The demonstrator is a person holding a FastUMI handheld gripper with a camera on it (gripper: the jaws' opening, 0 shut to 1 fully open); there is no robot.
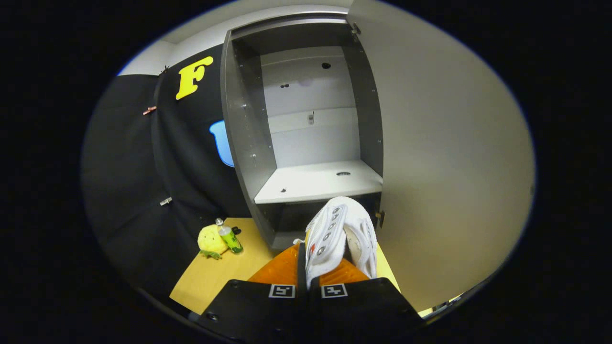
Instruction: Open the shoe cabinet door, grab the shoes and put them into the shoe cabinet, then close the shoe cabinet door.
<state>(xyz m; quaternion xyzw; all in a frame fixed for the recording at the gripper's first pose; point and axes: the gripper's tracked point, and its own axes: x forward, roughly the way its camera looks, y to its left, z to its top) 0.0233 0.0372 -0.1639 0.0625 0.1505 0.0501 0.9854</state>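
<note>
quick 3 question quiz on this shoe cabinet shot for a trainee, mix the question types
1. True or false: the cabinet door is open.
2. What does the gripper hold? A) white shoe B) green bottle C) yellow plush toy
3. Fill in: the shoe hangs just in front of the cabinet's pale ____.

Key: 1 true; 2 A, the fingers pinch the shoe's edge; 3 shelf.

Gripper: two black blocky carriages, square black-white fiducial marker on each, small screw, jaws closed.
</note>
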